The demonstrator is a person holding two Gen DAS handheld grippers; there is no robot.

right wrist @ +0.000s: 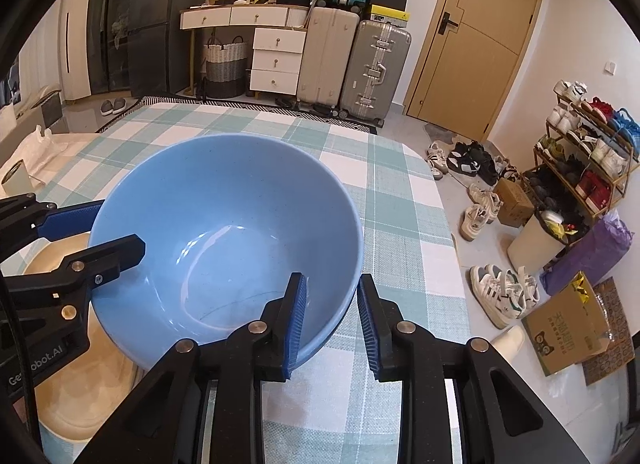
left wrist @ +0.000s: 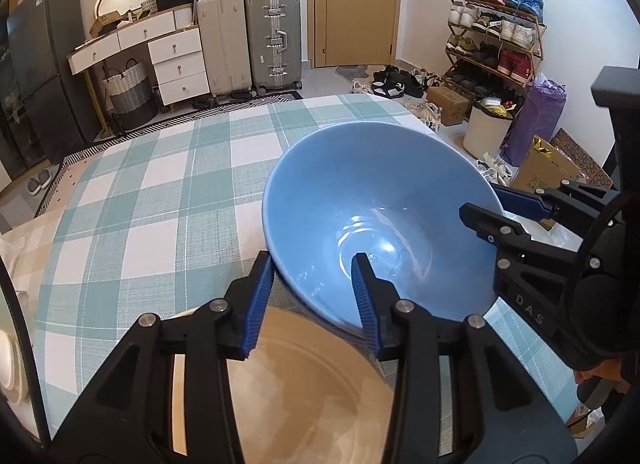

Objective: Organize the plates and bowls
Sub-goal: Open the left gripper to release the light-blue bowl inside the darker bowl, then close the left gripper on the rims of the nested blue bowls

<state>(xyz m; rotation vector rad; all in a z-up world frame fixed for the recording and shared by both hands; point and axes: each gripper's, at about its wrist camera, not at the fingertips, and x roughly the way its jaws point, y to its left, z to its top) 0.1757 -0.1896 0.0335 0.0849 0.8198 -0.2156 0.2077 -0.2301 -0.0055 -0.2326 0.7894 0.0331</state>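
Observation:
A blue bowl (left wrist: 380, 204) (right wrist: 224, 216) sits tilted above a beige plate (left wrist: 304, 384) (right wrist: 68, 384) on the checked tablecloth (left wrist: 160, 184); its base is hidden. My left gripper (left wrist: 312, 296) (right wrist: 116, 228) straddles the bowl's near-left rim, one finger inside and one outside. A wide gap shows between its pads, so it is open. My right gripper (right wrist: 332, 316) (left wrist: 480, 200) has one pad inside and one outside the right rim and is shut on the bowl's wall.
A white dish (left wrist: 8, 364) shows at the left edge of the table. A pale cup (right wrist: 16, 180) and a plastic bag (right wrist: 44, 144) lie at the far left. The table's right edge (right wrist: 448, 224) drops to a floor with shoes and boxes.

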